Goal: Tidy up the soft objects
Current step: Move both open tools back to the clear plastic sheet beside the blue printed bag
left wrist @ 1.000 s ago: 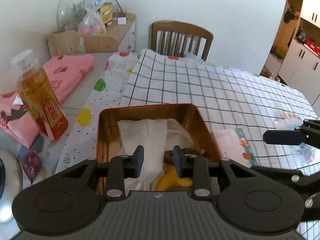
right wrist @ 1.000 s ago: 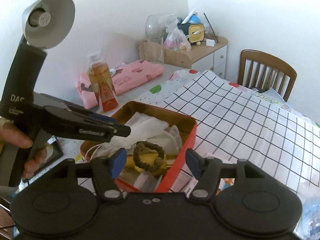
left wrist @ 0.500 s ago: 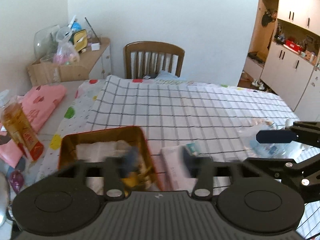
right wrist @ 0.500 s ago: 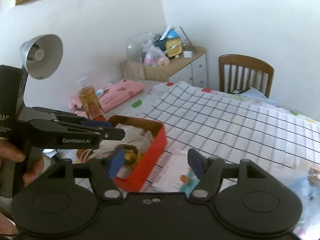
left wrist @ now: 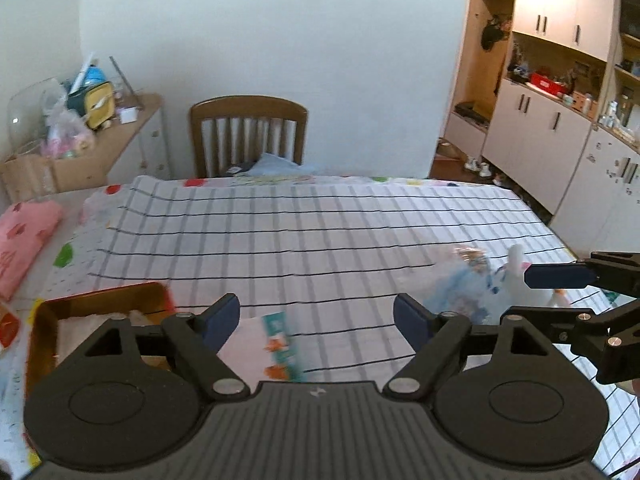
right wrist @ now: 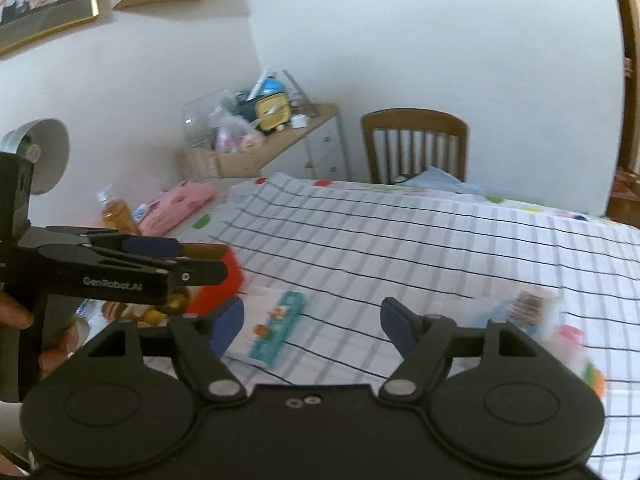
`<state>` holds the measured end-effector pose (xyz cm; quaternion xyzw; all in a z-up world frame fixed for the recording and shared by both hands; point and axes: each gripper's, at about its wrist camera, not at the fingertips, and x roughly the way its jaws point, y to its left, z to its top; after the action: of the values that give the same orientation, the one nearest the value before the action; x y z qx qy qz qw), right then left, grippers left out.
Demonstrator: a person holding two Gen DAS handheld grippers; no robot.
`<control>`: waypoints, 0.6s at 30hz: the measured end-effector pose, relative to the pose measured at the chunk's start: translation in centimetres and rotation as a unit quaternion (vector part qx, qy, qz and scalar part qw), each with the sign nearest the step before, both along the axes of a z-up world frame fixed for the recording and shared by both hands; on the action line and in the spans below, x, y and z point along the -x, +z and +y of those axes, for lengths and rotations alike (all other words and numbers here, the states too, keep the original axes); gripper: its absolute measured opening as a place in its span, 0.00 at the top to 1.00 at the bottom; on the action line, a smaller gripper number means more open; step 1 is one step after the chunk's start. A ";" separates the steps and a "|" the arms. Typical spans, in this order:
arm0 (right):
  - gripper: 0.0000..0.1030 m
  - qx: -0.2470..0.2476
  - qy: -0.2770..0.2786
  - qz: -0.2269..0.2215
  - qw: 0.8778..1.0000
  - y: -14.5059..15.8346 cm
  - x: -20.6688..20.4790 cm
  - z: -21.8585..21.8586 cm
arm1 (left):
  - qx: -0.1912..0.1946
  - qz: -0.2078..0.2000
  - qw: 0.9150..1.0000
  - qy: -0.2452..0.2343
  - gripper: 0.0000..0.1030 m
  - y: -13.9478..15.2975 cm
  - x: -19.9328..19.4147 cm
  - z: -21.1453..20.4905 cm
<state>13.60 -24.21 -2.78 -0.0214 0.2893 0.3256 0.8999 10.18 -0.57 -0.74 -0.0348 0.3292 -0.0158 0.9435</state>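
My left gripper [left wrist: 316,316] hovers over the checked tablecloth, its jaws opening with nothing between them. A flat white tissue packet [left wrist: 276,340] with a teal strip lies on the cloth just below its fingers. The red tin [left wrist: 100,300], with white cloths inside, is at the lower left. My right gripper [right wrist: 312,322] hangs above the same tissue packet [right wrist: 276,328], its jaws also opening and empty. In the right wrist view the left gripper [right wrist: 200,260] hides part of the red tin [right wrist: 230,276]. A blurred clear plastic bag [right wrist: 528,308] of small items lies to the right.
A wooden chair [left wrist: 248,136] stands at the table's far side. A folded pink cloth [left wrist: 24,240] and an amber bottle [right wrist: 118,214] sit at the left, before a cluttered side cabinet [left wrist: 132,128]. A desk lamp [right wrist: 44,152] and white cupboards [left wrist: 560,132] flank the room.
Both grippers have drawn away from the red tin and swung right across the table. The left jaws have gone from nearly shut to wide, and the right jaws have widened a little.
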 end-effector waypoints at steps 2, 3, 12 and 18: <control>0.24 0.000 -0.008 -0.002 1.000 0.0 -0.2 -1.2 | 0.000 -0.003 1.000 -0.006 0.18 0.0 -0.5 -1.1; 0.23 0.000 -0.012 -0.004 1.000 0.0 -0.2 -1.8 | 0.000 -0.003 1.000 -0.008 0.18 -0.1 -0.7 -1.7; 0.16 -0.005 -0.047 -0.008 0.999 -0.1 -1.1 -7.3 | 0.003 -0.012 1.000 -0.028 0.04 -0.6 -2.7 -6.2; 0.12 -0.015 -0.066 -0.005 0.998 -0.2 -1.9 -10.3 | 0.010 -0.016 0.999 -0.034 0.03 -1.3 -3.8 -8.3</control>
<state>15.49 -34.56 -3.03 0.0097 0.2803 0.2694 0.9213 14.03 -8.88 -2.04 -0.0323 0.3149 -0.0514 0.9472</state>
